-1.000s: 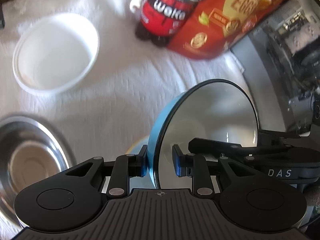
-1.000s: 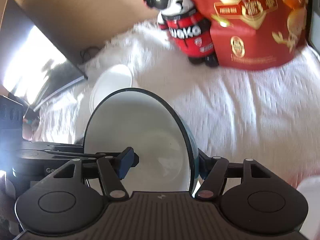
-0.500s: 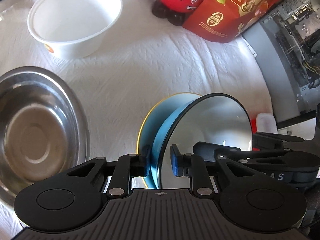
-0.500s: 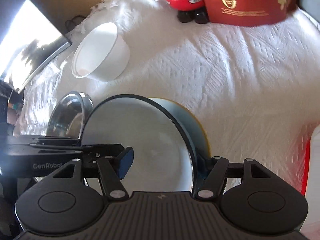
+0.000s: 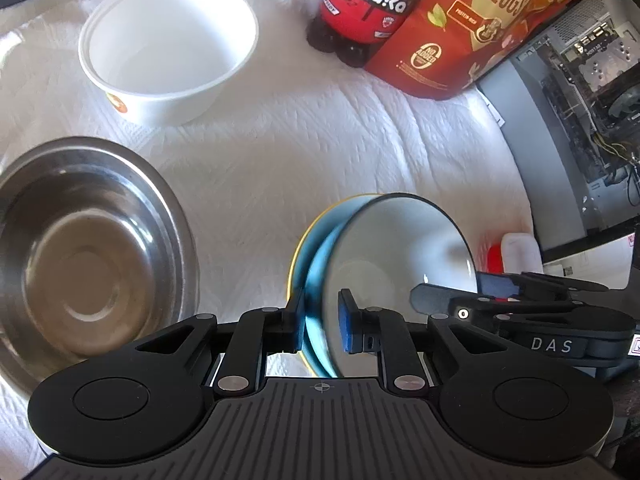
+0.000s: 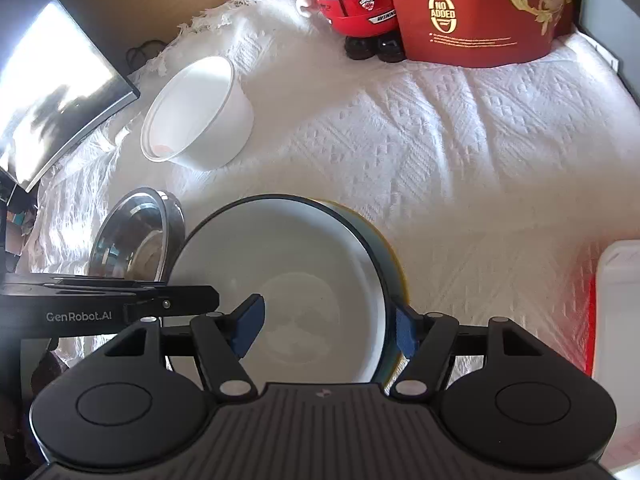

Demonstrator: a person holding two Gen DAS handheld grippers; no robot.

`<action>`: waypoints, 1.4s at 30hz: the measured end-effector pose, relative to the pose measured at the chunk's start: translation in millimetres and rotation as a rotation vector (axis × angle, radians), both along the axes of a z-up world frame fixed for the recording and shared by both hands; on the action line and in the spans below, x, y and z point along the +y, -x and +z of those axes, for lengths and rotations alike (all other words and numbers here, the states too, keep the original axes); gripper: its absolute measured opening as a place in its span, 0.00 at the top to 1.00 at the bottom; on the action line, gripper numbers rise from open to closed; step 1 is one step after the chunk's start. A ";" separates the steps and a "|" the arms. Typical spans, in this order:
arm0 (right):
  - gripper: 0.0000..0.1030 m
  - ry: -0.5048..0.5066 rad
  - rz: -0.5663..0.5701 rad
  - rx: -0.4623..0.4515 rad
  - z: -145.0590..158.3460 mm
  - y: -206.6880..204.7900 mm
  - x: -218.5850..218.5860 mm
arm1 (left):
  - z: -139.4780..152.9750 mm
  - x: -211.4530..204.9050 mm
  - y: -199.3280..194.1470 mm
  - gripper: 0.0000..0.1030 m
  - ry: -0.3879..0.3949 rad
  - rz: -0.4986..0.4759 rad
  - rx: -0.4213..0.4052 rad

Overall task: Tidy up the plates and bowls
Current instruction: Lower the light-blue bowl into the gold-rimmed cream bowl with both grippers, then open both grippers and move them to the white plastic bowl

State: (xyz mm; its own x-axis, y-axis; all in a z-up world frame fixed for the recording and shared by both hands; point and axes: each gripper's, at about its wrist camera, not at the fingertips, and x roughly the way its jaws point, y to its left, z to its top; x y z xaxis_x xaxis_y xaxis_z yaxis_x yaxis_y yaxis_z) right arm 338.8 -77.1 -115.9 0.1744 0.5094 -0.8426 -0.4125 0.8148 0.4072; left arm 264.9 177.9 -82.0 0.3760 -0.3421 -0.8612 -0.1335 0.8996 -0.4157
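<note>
Basically, the left gripper (image 5: 322,320) was clamped on the blue bowl (image 5: 400,248). Its two pads (image 5: 297,320) were pinched together on the near wall, one pad outside and one inside. A rim pinch was probably the only workable grip, since the bowl is too wide to span.

The right gripper (image 6: 328,330) straddled the opposite wall of the same bowl. Its fingers (image 6: 250,326) were well apart, one inside on the white interior and the other outside. There was a visible gap on both sides, so it wasn't gripping. It was likely there as a guide or steadying hand, not carrying load.

The blue bowl sat over a yellow-rimmed dish (image 5: 298,252), with the yellow edge showing past its far side in both views. Whether it was fully seated or held just above couldn't be told. It looked tilted from the left wrist. Judgement: this was the nesting step, stacking bowl into dish to consolidate.

A steel bowl (image 5: 92,248) was just beside the stack on its left, and a white paper bowl (image 5: 168,40) was further back. Both stood separate, so they were probably the next candidates for stacking.

Everything rested on a white textured cloth (image 5: 320,140). It's a soft surface, so there was some risk of the stack rocking on release.

A red Waka bottle (image 5: 368,4) and a red snack bag (image 5: 480,28) stood at the back, well apart from the work.
</note>
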 end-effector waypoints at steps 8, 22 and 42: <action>0.31 0.021 0.012 -0.076 15.7 8.9 -0.2 | 7.5 4.2 1.0 0.82 0.009 0.002 -0.020; 0.27 0.031 0.017 -0.098 22.5 5.7 -0.6 | 26.1 27.9 1.0 0.82 0.051 0.049 -0.064; 0.08 0.052 0.109 -0.274 64.3 -60.4 78.2 | 31.6 174.0 -36.2 0.81 -0.061 0.517 -0.154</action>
State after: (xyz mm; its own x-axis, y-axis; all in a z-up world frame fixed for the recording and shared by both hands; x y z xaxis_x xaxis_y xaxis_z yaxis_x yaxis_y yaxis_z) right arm 399.2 1.1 -51.6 0.3451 0.4955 -0.7971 -0.5878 0.7762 0.2280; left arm 301.1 351.9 -50.5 0.6056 -0.0299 -0.7952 -0.5068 0.7560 -0.4143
